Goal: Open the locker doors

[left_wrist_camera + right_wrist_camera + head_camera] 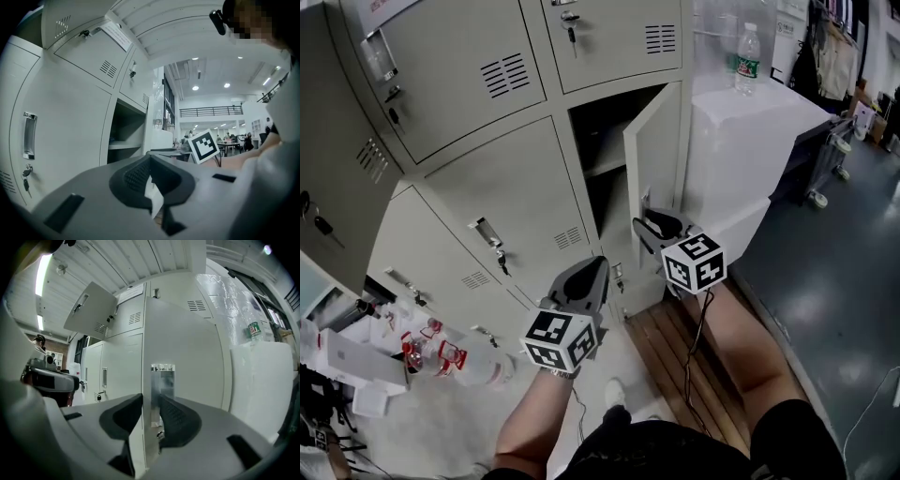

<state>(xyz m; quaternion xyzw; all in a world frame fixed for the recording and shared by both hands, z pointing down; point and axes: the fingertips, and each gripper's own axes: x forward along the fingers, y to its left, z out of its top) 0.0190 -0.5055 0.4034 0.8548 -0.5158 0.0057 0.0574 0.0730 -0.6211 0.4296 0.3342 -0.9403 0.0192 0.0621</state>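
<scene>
The locker door [657, 150] stands ajar at the right-hand edge of the locker bank [502, 202], in the row below the top. It is swung out toward the person, with its dark compartment [598, 141] and a shelf showing behind it. The door's free edge runs down to the right gripper [649, 225], which straddles it low down. In the right gripper view that edge stands upright between the pads of the right gripper [151, 416], one pad on the inner side and the other on the outer face [183, 357] below the recessed handle [162, 376], so the jaws pinch the door.

The left gripper [595, 272] hangs lower and to the left, well apart from the open door, in front of a closed door [511, 192] with a key in its lock. Its jaws are pressed together on nothing [149, 176].

Just right of the bank stands a white cabinet [750, 131] with a bottle [748, 58] on top.
</scene>
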